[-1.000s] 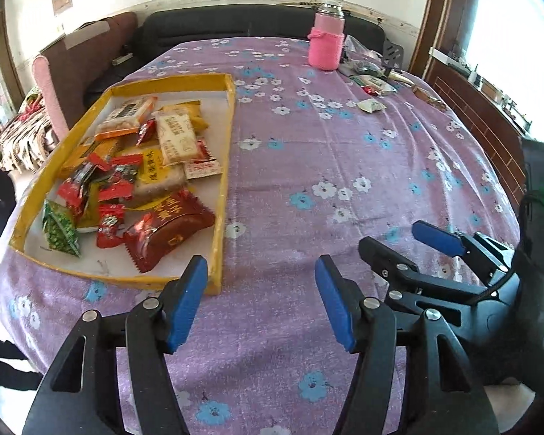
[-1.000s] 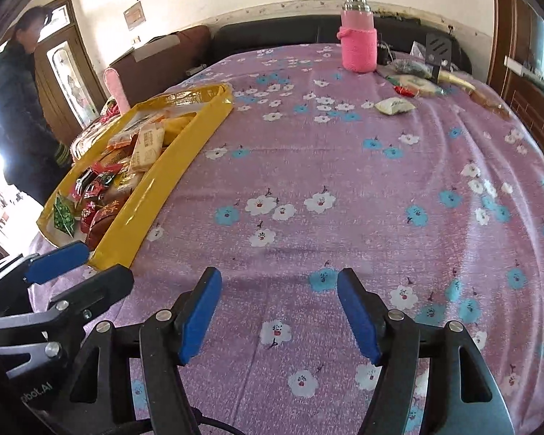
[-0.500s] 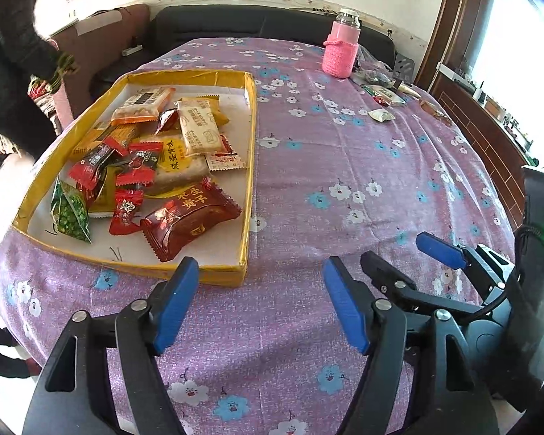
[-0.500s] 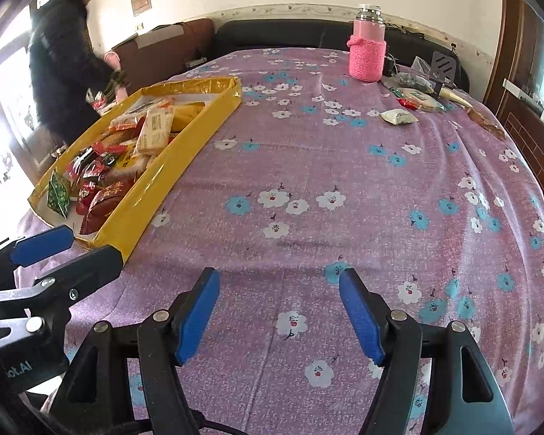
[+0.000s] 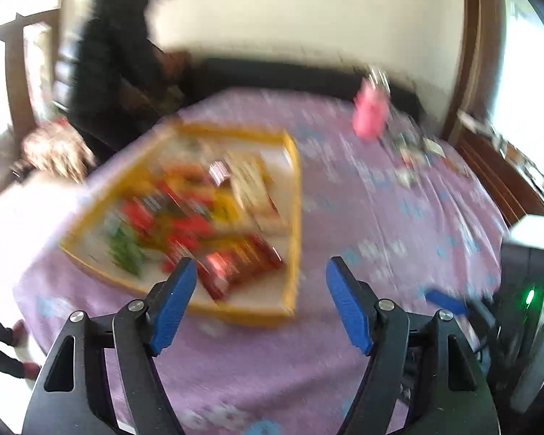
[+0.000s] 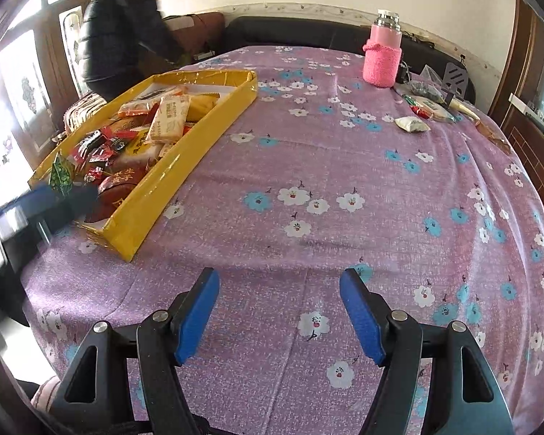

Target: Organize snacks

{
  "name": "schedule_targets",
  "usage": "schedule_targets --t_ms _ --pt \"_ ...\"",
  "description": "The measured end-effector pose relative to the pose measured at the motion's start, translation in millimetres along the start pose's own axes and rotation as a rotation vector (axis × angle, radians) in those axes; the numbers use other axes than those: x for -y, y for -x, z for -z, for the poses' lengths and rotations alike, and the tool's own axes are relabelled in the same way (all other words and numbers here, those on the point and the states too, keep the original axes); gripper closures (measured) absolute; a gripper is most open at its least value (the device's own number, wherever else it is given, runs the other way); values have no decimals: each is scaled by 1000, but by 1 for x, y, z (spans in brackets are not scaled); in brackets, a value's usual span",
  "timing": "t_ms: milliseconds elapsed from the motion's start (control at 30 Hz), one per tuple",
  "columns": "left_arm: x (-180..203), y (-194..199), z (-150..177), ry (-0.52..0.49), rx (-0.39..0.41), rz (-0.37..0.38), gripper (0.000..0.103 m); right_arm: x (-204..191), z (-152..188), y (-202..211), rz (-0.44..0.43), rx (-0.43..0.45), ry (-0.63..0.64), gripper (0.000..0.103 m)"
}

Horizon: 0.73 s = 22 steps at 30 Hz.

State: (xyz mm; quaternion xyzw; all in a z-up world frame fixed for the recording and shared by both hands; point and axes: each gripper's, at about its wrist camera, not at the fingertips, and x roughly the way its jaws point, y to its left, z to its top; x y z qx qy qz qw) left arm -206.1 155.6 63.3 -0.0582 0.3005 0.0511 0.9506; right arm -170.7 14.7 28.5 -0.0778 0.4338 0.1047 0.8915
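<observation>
Here, the scene is set down line by line.

Table: a purple cloth with white and blue flowers (image 6: pixel 308 166) is spread over the whole top.

Tray: a shallow yellow tray (image 6: pixel 185 161) is placed on the left part of the cloth, seen sharply in the right wrist view and blurred in the left wrist view (image 5: pixel 293 217).

Snacks: wrapped snacks (image 6: pixel 141 137) are heaped inside the tray; a dark red packet (image 5: pixel 235 264) is laid at its near end, a green packet (image 6: pixel 61 177) at its near left corner, and pale biscuit packs (image 6: pixel 170 117) toward the middle.

Loose packets: a few more packets (image 6: pixel 413 124) are left on the cloth at the far right, well apart from the tray.

Bottle: a pink bottle in a knitted sleeve (image 6: pixel 382 56) is stood upright near the far edge.

Left gripper (image 5: pixel 257 301): the jaws are spread and have just been opening; nothing is held between them, and it is hung over the tray's near right corner.

Right gripper (image 6: pixel 279 311): the jaws are spread over bare cloth, with nothing pinched.

Person: a figure in a dark jacket (image 6: pixel 119 25) is seen bent over beyond the tray.
</observation>
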Motion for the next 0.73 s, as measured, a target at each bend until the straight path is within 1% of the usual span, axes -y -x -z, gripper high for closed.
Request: schedule_targets --t_ms 33,67,100,133,167,200,267,333,367,400,467,567,733 --pt "-4 8 -3 10 49 -8 17 -1 0 2 -2 6 4 32" --pt "-8 14 -5 16 88 -9 8 -2 0 3 -6 14 10 32" --pt "-10 16 -5 16 110 -11 3 -4 0 4 -10 21 17 32" --pt "-11 17 -8 7 131 -23 0 -5 0 5 -13 24 24 32" --pt "-12 18 -11 0 141 -37 0 -8 -1 5 -13 25 36 32" --pt "-14 16 -12 5 135 -45 0 -10 -1 5 -14 24 45 32" --pt "-22 9 -13 44 88 -11 0 -15 -2 5 -14 24 68 32" --pt "-31 -4 -11 100 -5 50 0 -20 -3 5 -18 21 84 32" --pt "-34 -11 -10 123 -45 68 0 -23 -4 6 -21 23 95 32" --pt "-37 -16 -7 149 -80 80 0 -26 -4 6 -23 25 103 32" --pt "-40 -21 -2 174 -121 76 0 -31 -6 8 -25 31 123 32" --pt "-39 -24 1 170 -153 65 0 -40 -8 11 -32 38 149 31" --pt "-35 -22 0 154 -150 37 0 -50 -9 13 -38 42 181 30"
